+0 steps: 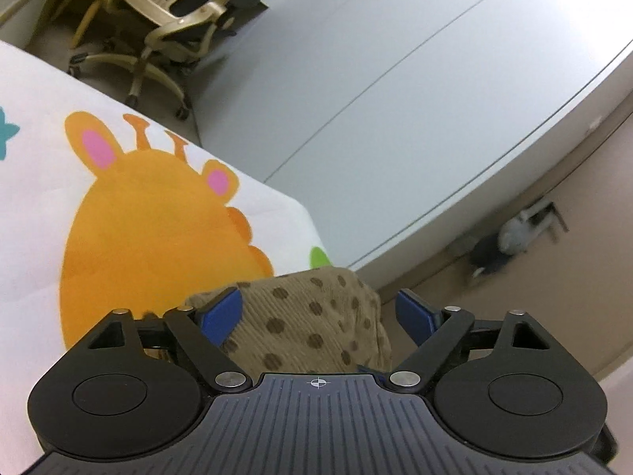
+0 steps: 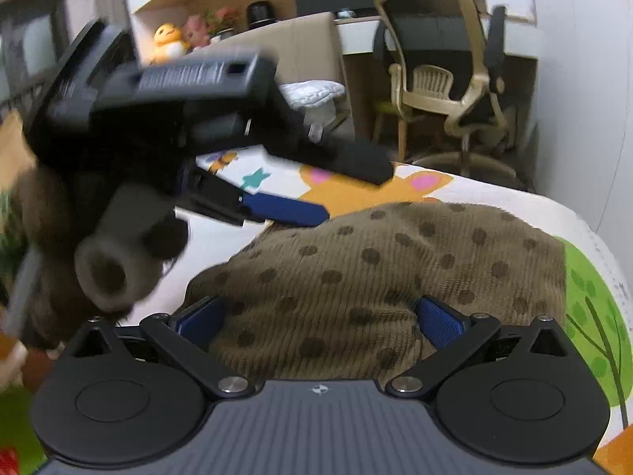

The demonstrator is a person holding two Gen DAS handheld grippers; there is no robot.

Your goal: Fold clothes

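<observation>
A brown ribbed garment with dark dots (image 2: 395, 269) lies bunched on a white sheet printed with an orange giraffe (image 1: 158, 217). My right gripper (image 2: 320, 316) is open, its blue pads on either side of the garment's near edge. My left gripper (image 1: 320, 312) is open over the garment's corner (image 1: 308, 316) at the bed's edge. The left gripper also shows in the right wrist view (image 2: 285, 209), blurred, above the garment's far left side.
A beige office chair (image 2: 447, 79) stands beyond the bed by a desk. A white wardrobe (image 1: 395, 79) runs along the bed's right side. A shelf with plush toys (image 2: 170, 43) is at the back. Floor lies past the bed corner (image 1: 514, 277).
</observation>
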